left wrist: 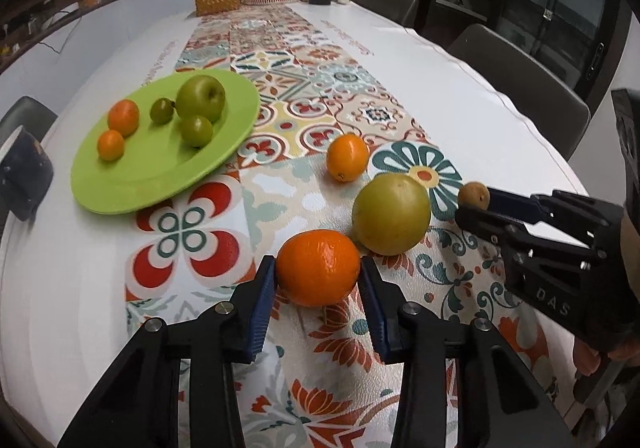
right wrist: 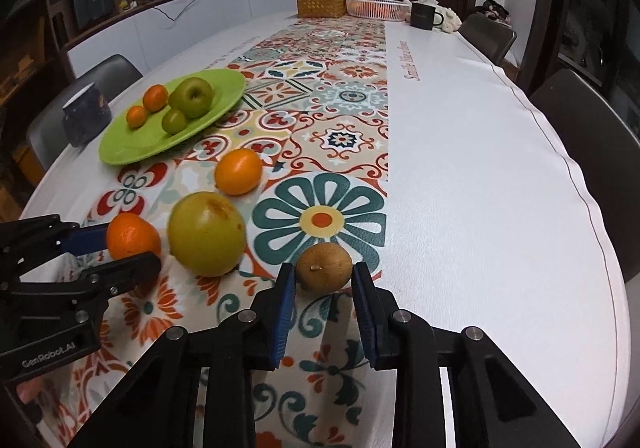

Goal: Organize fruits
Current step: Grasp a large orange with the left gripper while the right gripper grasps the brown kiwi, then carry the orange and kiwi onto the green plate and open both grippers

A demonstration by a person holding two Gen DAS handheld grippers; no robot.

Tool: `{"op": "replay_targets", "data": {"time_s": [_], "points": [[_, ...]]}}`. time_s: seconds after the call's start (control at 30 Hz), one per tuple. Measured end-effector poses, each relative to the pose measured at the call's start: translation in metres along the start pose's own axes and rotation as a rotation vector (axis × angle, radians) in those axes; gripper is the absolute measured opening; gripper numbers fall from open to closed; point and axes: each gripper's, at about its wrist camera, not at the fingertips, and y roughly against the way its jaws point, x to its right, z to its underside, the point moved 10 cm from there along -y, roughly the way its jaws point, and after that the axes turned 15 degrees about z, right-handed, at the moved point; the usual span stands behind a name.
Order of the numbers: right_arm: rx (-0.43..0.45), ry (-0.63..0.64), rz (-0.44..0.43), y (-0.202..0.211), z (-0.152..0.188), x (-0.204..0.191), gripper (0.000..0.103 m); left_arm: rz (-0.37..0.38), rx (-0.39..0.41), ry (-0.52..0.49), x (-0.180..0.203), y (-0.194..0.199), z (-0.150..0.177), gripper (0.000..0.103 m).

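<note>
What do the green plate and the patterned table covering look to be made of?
Plate: likely plastic or melamine, since it is a uniform lime colour with a dull sheen; glazed ceramic can't be ruled out. Covering: looks like vinyl or oilcloth, given its printed tile pattern, fine pebbled texture and stitched hem.

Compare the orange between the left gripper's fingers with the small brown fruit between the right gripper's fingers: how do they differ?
The orange is bright orange with a glossy, dimpled skin; the brown fruit is dull tan-brown and matte. The orange is clearly the larger and fills the left gripper opening, while the brown fruit sits in the narrower opening of the right gripper. Both are roundish and rest on the patterned tablecloth.
</note>
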Motion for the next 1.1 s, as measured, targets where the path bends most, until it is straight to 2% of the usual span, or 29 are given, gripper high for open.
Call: {"op": "replay_targets", "data": {"time_s": [0.3,0.57,0.77,1.1], "points": [[0.06,-0.001,-0.033,0.038,-0.006,-0.015,0.03,-0.011,0.059,-0.004,0.002,0.032,-0.005,0.041],[0.142,0.01,-0.088,0.077,-0.026,-0.033,0.03,-0.019,0.11,0.023,-0.003,0.065,-0.011,0.041],[0.202,0.021,-0.128,0.099,-0.048,-0.05,0.03,-0.054,0.163,0.028,-0.016,0.089,-0.021,0.041],[0.245,0.08,-0.18,0.11,-0.08,-0.092,0.03,-0.119,0.217,0.023,-0.051,0.119,-0.039,0.041]]}}
